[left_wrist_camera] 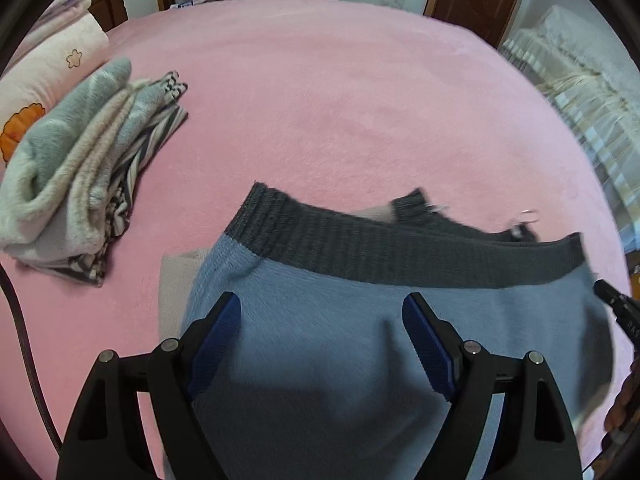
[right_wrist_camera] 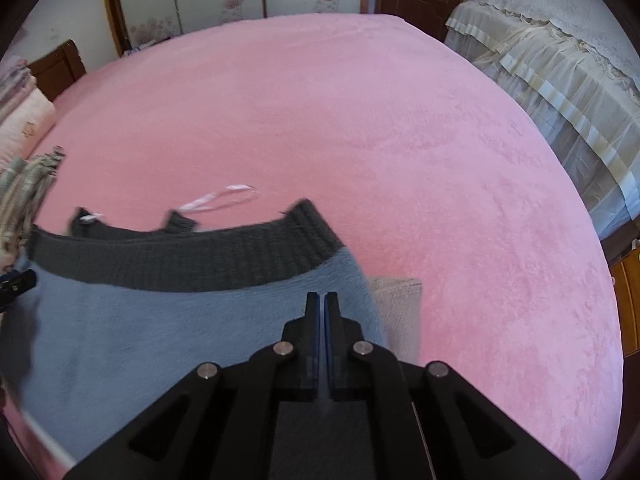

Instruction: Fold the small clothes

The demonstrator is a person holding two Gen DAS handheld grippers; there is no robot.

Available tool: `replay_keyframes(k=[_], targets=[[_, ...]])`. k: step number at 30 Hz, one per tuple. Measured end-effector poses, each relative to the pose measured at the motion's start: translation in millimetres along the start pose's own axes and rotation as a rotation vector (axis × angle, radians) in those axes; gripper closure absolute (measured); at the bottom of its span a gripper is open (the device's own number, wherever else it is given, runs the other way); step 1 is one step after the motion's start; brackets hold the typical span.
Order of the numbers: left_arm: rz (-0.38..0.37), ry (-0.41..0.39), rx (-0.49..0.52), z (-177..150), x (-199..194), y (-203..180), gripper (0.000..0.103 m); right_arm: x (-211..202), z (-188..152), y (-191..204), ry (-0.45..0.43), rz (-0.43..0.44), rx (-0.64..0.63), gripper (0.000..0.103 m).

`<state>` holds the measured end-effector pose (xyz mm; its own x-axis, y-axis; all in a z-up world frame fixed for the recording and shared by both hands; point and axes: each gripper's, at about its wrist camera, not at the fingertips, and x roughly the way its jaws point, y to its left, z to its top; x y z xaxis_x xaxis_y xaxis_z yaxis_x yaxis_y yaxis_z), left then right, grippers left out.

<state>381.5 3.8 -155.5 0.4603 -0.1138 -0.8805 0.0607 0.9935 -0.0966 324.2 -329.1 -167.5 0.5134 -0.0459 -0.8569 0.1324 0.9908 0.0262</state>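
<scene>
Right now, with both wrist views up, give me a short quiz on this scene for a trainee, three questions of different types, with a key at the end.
1. True or false: the left claw is open, with the blue garment showing between its fingers.
2. Multiple choice: the folded pile lies on A) the pink blanket, B) a chair, C) the floor.
3. Fill in the blank: the right claw is ___ (open or shut).

Key: 1 true; 2 A; 3 shut.
</scene>
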Motion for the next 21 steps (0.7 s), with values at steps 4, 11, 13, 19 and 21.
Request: replay_keyframes(k=[4, 11, 13, 19, 21], targets=[[-0.07, -0.034, -0.027, -26, -33, -17, 0.021, -39, -15, 33, -0.033, 0.141, -0.029, 0.101], [-0.123, 0.01, -0.053, -91, -31, -45, 0.021, -58, -63, 105, -0.017, 0.267, -0.148, 0.101], [-0.101, 0.005, -0.071, -99, -25, -45, 0.021, -50, -72, 114, -0.008, 0.257, -0.155, 0.101], [-0.025, -0.027, -0.055, -100, -24, -33, 0.021, -19, -78, 65, 0.029, 0.123, -0.05, 0.103], [0.007, -0.039, -0.045, -100, -27, -21, 0.021, -21, -80, 40, 0.024, 0.088, -0.015, 0.103]])
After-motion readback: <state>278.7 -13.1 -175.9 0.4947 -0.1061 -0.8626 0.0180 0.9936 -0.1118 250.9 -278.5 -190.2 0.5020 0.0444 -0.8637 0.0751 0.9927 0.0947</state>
